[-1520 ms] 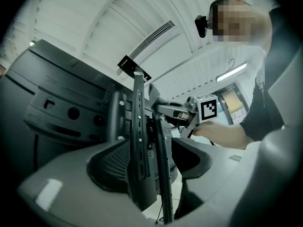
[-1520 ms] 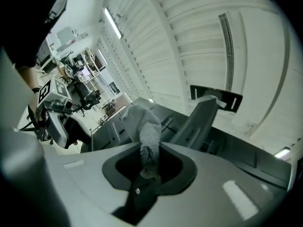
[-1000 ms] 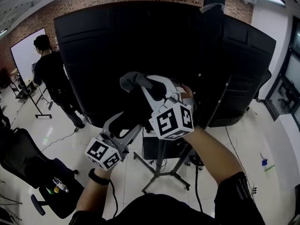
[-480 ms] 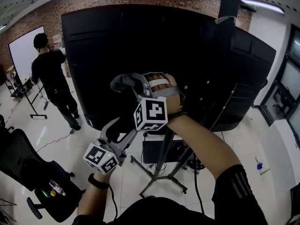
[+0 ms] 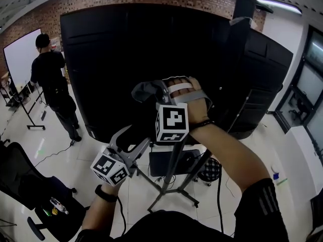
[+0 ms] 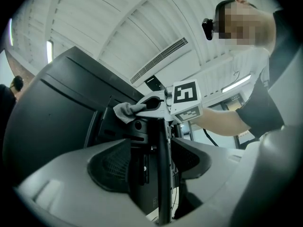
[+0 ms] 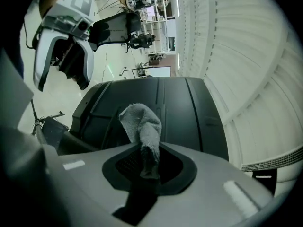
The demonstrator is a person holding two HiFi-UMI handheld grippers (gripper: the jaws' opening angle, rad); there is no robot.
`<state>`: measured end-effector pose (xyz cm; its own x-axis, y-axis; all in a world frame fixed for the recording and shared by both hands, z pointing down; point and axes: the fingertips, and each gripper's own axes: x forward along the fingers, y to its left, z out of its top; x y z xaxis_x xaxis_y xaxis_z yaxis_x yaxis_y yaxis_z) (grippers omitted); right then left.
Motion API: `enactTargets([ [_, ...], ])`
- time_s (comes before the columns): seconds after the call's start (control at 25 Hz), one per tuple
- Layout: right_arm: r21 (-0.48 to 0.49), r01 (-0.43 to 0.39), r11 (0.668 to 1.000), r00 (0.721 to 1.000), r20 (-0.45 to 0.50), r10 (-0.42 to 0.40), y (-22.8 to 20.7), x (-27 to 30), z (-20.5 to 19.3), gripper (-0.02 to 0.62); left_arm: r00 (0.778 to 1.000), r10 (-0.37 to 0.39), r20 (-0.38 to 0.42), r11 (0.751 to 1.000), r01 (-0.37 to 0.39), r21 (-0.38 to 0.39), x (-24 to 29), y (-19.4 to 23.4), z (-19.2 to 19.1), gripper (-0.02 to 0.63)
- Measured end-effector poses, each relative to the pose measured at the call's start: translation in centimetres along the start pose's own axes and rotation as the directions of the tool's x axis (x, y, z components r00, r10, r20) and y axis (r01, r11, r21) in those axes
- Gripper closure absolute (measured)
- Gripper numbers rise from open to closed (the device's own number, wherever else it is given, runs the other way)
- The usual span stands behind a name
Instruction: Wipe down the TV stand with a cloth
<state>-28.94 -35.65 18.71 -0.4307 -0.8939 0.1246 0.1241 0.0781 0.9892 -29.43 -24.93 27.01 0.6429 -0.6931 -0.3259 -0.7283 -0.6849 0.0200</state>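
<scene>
Shifted slightly rightward, the right claw [image 5: 156, 93] clenches the grey cloth [image 5: 142, 91] ahead against the TV stand [image 6: 163, 183] for wiping; the left claw [image 5: 126, 134] gapes below.

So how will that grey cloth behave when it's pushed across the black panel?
The cloth droops over itself above the right gripper, so it's probably floppy and light. Its nubbly weave suggests it should drag rather than slip.
</scene>
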Motion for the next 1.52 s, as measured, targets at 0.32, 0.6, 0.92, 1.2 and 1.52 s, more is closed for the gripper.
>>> enactTargets([
  [0.32, -0.078, -0.031, 0.996, 0.99, -0.136, 0.02, 0.3, -1.1, -3.7, 0.537, 0.998, -0.058, 0.003, 0.998, 0.058, -0.014, 1.6, -1.0, -0.4, 0.314],
  [0.6, -0.017, -0.007, 1.0, 1.0, -0.02, 0.007, 0.4, -2.4, -0.7, 0.535, 0.999, -0.046, 0.006, 0.999, 0.046, -0.027, 0.6, -0.4, -0.7, 0.314],
  [0.92, 0.02, -0.082, 0.996, 0.99, 0.115, 0.08, 3.9, -0.4, 6.2, 0.535, 1.0, 0.028, -0.001, 0.999, -0.028, -0.027, -2.2, 1.2, -0.6, 0.314],
  [1.2, -0.057, -0.063, 0.996, 0.995, 0.075, 0.067, 5.6, 2.6, 6.0, 0.535, 0.997, 0.076, -0.021, 0.997, -0.076, -0.027, -3.9, 2.3, -1.0, 0.316],
  [1.52, -0.092, -0.08, 0.993, 0.996, -0.037, 0.076, 6.4, 1.2, 1.8, 0.535, 0.999, 0.024, -0.024, 0.999, -0.024, -0.032, -2.2, 1.3, -1.8, 0.314],
])
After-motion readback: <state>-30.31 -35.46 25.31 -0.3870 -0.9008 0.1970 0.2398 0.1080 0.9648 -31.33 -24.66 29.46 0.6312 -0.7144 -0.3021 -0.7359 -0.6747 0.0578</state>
